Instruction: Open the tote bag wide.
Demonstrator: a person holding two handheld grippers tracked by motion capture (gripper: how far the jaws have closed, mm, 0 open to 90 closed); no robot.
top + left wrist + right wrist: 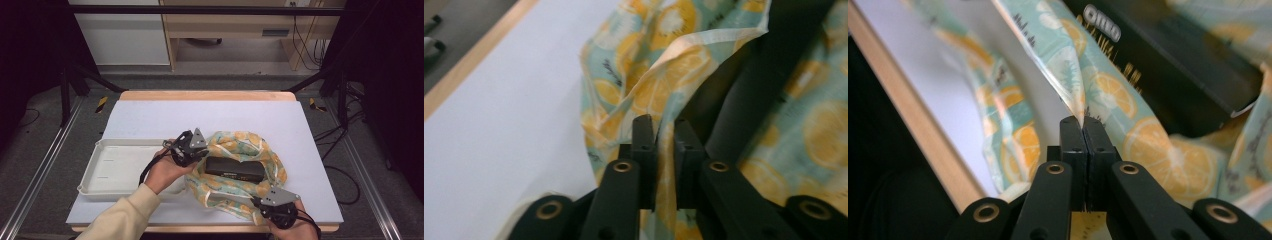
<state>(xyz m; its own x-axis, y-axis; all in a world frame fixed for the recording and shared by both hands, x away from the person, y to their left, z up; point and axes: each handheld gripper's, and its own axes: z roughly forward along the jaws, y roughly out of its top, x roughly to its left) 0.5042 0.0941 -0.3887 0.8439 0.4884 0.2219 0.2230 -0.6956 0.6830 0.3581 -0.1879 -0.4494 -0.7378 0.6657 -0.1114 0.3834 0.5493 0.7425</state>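
A: Status: cloth point(240, 150) lies mid-counter point(150, 117), bunched around the black box point(235, 169), which sits on it. Left gripper point(192, 150) is at the cloth's left edge, fingers point(644, 145) nearly together with a fold between them. Right gripper point(270, 200) is at the near edge, fingers point(1073, 145) clamped on the hem.

B: Risks?

A: Left grip looks marginal. There's a thin gap between the fingers, fabric only pinched at the tips. Pull hard and I'd expect it to slip out. Second risk: if both pull up unevenly, the box could slide off the cloth or tip, likely toward the far right where the fabric is loose.

B: Tray point(117, 167)?

A: White, left of the cloth, just beside the left hand point(162, 172). A wide swing could knock it.

B: What do the views add?

A: High view gives layout: box, tray, both hands. Left gripper view shows that gap and the fold. Right gripper view shows the tight pinch, plus white lettering on the box, too blurred to read.
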